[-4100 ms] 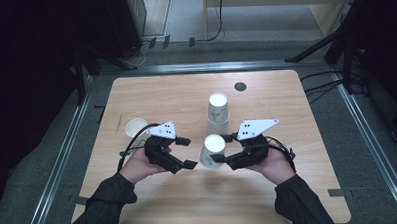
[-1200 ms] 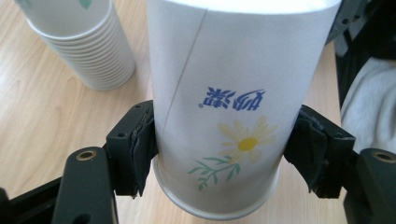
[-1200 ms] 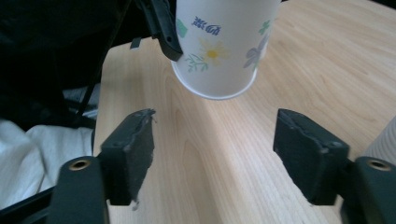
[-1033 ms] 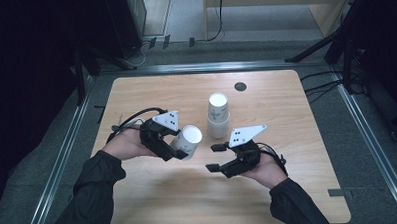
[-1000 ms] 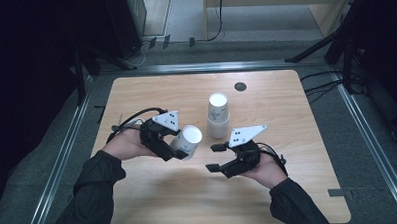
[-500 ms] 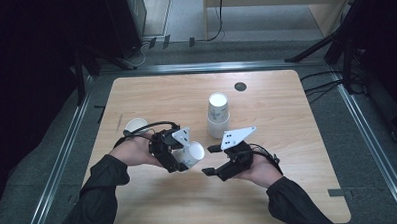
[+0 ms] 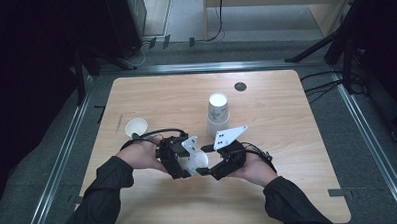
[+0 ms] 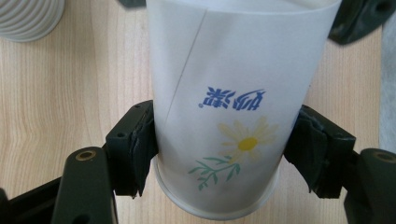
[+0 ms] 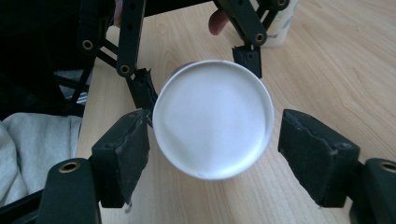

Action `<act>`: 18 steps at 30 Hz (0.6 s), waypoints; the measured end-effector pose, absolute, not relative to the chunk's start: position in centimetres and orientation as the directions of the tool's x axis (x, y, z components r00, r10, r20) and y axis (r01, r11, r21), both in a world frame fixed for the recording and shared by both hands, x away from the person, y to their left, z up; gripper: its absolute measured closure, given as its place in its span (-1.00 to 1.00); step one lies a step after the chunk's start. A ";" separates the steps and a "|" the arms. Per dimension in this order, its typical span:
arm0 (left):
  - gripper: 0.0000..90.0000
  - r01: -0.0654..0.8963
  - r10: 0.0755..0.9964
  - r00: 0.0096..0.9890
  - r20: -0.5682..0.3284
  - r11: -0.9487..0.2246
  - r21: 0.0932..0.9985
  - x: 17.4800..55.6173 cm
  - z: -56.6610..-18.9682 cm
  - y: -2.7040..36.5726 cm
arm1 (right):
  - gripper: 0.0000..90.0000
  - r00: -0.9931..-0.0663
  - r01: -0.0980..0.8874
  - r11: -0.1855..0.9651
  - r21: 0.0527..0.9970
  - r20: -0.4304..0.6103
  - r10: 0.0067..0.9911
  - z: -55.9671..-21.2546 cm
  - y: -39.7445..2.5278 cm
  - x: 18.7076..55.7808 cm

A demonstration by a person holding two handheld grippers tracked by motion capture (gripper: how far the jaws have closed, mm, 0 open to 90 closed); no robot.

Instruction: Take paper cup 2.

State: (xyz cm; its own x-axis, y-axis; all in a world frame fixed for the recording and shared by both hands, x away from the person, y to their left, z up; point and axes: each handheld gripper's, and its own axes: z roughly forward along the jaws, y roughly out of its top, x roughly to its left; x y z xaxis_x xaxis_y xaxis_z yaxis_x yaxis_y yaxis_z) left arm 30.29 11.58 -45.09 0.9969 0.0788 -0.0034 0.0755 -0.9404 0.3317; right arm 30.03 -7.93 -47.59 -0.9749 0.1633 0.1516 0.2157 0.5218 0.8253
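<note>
Paper cup (image 8: 233,112), daisy print, held on its side above the counter (image 7: 289,189).
Left gripper (image 8: 219,154) pads clamp its sidewall; right gripper (image 9: 210,154) spread around its base, apparently not touching, as that gripper's own view shows.

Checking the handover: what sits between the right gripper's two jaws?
The base of the paper cup, held sideways by the left gripper, in the right gripper view.
</note>
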 end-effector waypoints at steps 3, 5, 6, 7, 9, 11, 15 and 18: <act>-0.34 0.064 0.067 0.998 -0.001 -0.942 0.331 30.2 -45.0 11.4 | -0.44 -0.977 0.209 0.525 0.825 0.148 0.155 -47.6 -7.5 30.0; -0.34 0.061 0.065 0.998 -0.001 -0.941 0.332 30.0 -45.0 11.3 | -0.42 -0.976 0.212 0.530 0.821 0.152 0.154 -47.6 -7.3 29.9; -0.34 0.062 0.065 0.998 -0.002 -0.940 0.334 30.0 -45.0 11.3 | -0.41 -0.978 0.206 0.531 0.822 0.148 0.151 -47.6 -7.2 29.9; -0.35 0.062 0.065 0.998 -0.002 -0.940 0.334 30.0 -45.0 11.3 | -0.40 -0.978 0.205 0.534 0.821 0.147 0.149 -47.6 -7.1 29.8; -0.35 0.063 0.065 0.998 -0.008 -0.940 0.336 30.0 -45.0 11.2 | -0.36 -0.980 0.193 0.540 0.819 0.137 0.143 -47.6 -7.1 29.7; -0.35 0.063 0.065 0.998 -0.007 -0.937 0.343 30.0 -44.9 11.3 | -0.31 -0.982 0.186 0.543 0.819 0.129 0.141 -47.6 -7.1 29.7; -0.36 0.061 0.063 0.998 -0.006 -0.935 0.350 30.0 -44.8 11.4 | -0.24 -0.983 0.177 0.544 0.820 0.124 0.133 -47.5 -7.1 29.6; -0.40 0.045 0.050 0.999 0.004 -0.930 0.365 30.0 -44.8 11.5 | -0.23 -0.984 0.171 0.545 0.820 0.119 0.130 -47.4 -7.2 29.6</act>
